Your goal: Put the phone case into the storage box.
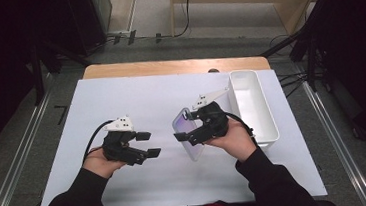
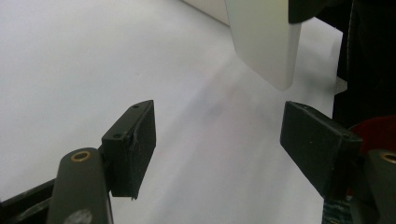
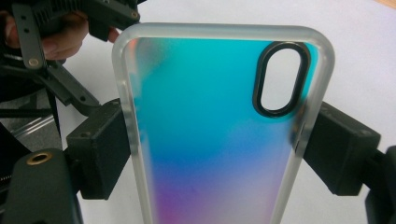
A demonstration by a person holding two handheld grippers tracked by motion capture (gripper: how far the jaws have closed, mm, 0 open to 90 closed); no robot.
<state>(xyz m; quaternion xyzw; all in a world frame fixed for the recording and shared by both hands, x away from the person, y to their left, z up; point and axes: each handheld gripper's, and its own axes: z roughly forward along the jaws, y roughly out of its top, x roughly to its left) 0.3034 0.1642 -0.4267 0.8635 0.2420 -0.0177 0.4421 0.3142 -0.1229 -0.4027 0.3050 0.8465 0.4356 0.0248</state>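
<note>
Nearest the person, in the high view, two dark sleeves rise from the bottom edge; the left gripper (image 1: 147, 145) sits to the left of the phone case (image 1: 189, 132), well apart from it, its jaws spread wide with nothing between them; the right gripper (image 1: 187, 126) is clamped on the case's two long edges, lifting it over the white sheet (image 1: 128, 188) with one end tilted down. Beyond and to the right of the case stands a white bin (image 1: 268, 120), near the sheet's right edge; past the sheet a strip of wooden tabletop (image 1: 168, 66) shows.

The right gripper view gives what the high view cannot: the phone case (image 3: 210, 140) is translucent with a frosted, rounded rim; its back runs from teal at the top through blue to violet lower down; a black-ringed oval camera opening sits near one upper corner; the black pads (image 3: 100, 154) press the rim on both sides. The left gripper view looks along its own released jaws at bare white sheet, with the case's pale frosted end (image 2: 266, 42) hanging ahead of them, apart from both pads.
</note>
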